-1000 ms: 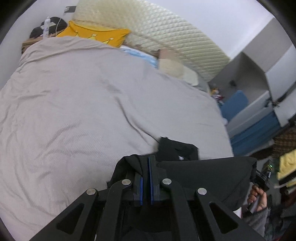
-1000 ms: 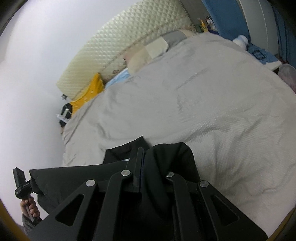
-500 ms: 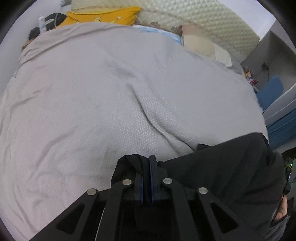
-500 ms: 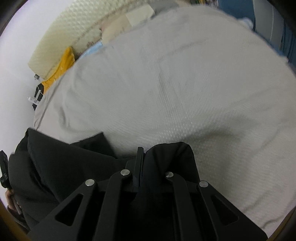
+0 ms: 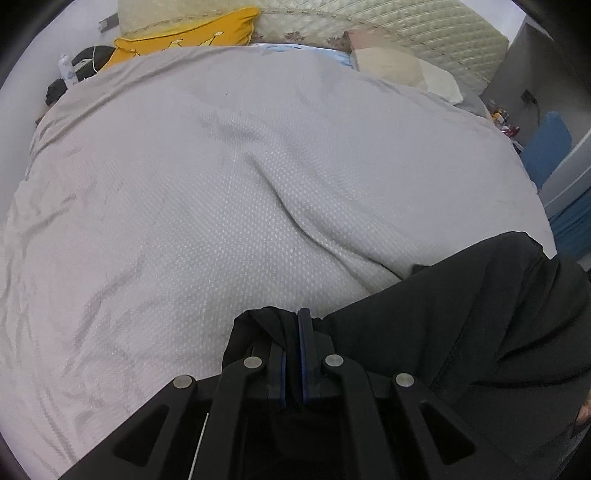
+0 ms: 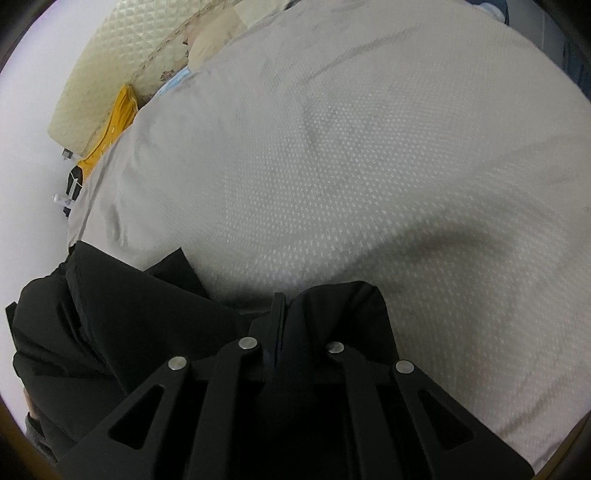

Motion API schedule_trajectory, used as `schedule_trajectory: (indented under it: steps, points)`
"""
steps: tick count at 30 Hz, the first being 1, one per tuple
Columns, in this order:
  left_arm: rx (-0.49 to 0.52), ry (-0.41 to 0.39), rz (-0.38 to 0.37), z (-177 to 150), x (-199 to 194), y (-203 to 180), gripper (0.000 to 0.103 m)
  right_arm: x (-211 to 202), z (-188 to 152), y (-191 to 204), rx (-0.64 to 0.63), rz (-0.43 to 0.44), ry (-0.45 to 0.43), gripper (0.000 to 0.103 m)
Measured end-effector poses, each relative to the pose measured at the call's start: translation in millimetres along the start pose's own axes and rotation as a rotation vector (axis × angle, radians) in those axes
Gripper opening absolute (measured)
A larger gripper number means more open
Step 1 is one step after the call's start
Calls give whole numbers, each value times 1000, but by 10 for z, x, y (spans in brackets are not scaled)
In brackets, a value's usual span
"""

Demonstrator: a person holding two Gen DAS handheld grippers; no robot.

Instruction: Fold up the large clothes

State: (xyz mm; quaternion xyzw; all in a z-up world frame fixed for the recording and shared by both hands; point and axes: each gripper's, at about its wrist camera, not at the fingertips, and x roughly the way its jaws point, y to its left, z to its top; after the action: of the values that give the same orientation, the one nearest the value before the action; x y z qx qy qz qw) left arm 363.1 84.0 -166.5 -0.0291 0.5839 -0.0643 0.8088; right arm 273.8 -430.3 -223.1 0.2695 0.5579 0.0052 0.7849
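A large black garment point(image 5: 461, 317) hangs stretched between my two grippers over a bed with a light grey cover point(image 5: 240, 192). My left gripper point(image 5: 293, 321) is shut on one bunched corner of it, the cloth pinched between the blue pads. My right gripper point(image 6: 286, 306) is shut on the other corner; the black cloth point(image 6: 122, 317) drapes over its fingers and runs off to the left. Both grippers are low, close to the cover point(image 6: 369, 166). The garment's lower part is hidden below the grippers.
A quilted cream headboard point(image 5: 388, 26), a yellow pillow point(image 5: 184, 33) and beige pillows point(image 5: 399, 66) lie at the bed's far end. Dark items sit on a nightstand point(image 5: 70, 74) at far left. Blue furniture point(image 5: 550, 147) stands to the right of the bed.
Both grippers have dropped and tipped down toward the bed, carrying the garment forward over the cover. The bed fills more of both views. Both grips have held.
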Motion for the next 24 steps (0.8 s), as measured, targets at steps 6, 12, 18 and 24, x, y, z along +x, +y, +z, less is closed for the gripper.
schedule_trajectory:
  steps: [6, 12, 18, 24]
  points:
    - [-75, 23, -84, -145, -420, 139, 9, -391, -144, 170, -4, -65, -7, 13]
    - [-98, -76, -110, -332, -1064, 168, 70, -935, -319, 359, -30, -79, -64, 64]
    - [-7, -219, -128, -509, -1598, -226, 91, -1468, -524, 757, -151, -165, -268, 79]
    - [133, -328, -141, -794, -1582, -916, 91, -1359, -931, 1268, -247, -87, -396, 80]
